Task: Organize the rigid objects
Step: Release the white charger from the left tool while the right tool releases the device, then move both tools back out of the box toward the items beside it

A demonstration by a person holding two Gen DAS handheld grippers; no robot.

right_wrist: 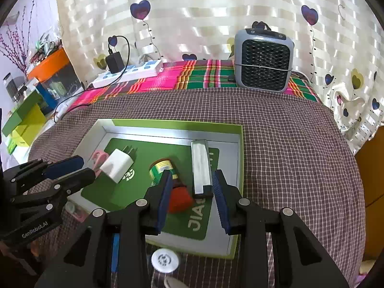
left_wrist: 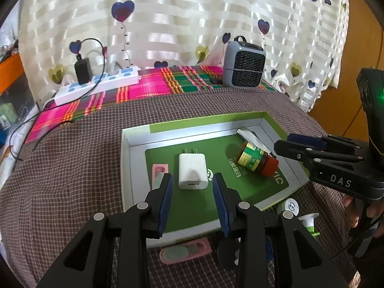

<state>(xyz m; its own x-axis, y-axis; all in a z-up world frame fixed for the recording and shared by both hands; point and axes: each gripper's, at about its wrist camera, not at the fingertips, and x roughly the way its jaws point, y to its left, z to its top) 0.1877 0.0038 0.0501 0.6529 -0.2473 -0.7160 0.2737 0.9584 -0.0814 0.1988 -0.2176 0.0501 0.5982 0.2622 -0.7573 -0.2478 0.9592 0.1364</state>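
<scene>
A shallow green-rimmed box (left_wrist: 134,132) (right_wrist: 240,158) lies on the checked cloth. Inside it lie a white charger (left_wrist: 193,171) (right_wrist: 117,165), a brown red-capped bottle (left_wrist: 254,158) (right_wrist: 163,168) on its side, a silver bar (left_wrist: 249,136) (right_wrist: 201,168) and a pink item (left_wrist: 159,169) (right_wrist: 100,156). My left gripper (left_wrist: 192,180) (right_wrist: 84,168) hovers open over the box, just short of the charger and not touching it. My right gripper (right_wrist: 192,180) (left_wrist: 288,144) is open, with the bar's near end between its fingers, pads clear of it.
In front of the box lie a pink case (left_wrist: 184,252), a white spool (left_wrist: 290,205) (right_wrist: 165,260) and a blue item (right_wrist: 115,252). A grey heater (left_wrist: 243,64) (right_wrist: 264,62) and a power strip (left_wrist: 100,84) (right_wrist: 129,72) stand at the back by the curtain. A hand (left_wrist: 352,211) holds the right gripper.
</scene>
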